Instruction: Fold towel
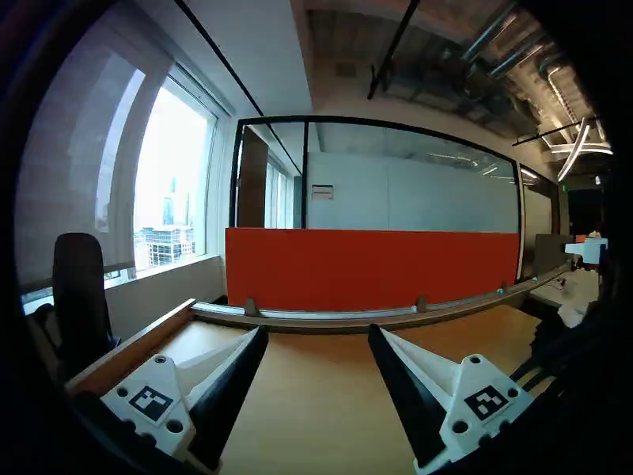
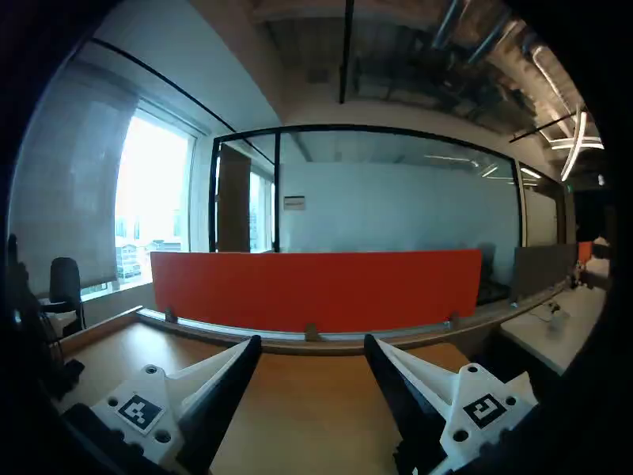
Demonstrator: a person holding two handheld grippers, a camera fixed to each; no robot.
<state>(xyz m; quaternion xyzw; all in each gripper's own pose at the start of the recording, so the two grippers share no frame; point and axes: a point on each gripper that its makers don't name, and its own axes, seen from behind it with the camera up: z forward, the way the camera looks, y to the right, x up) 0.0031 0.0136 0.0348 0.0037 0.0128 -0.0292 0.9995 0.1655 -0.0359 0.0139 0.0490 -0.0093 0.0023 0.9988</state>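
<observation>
The left hand-held gripper (image 1: 315, 331) is wide open with nothing between its fingers, and bare wood of the bench (image 1: 316, 427) shows in the gap. The right hand-held gripper (image 2: 311, 339) is also spread wide and holds nothing. Both point level across the bench toward the orange divider (image 1: 372, 269) standing ahead of them at its far edge.

Where the towel lies relative to either hand-held gripper I cannot tell; the stretch of bench ahead of the fingers is plain wood.

A towel is likely light, soft and limp, so it should sag and drape once lifted. Pinching two neighbouring corners, one per hand-held gripper, would likely keep an edge taut for a clean fold.
</observation>
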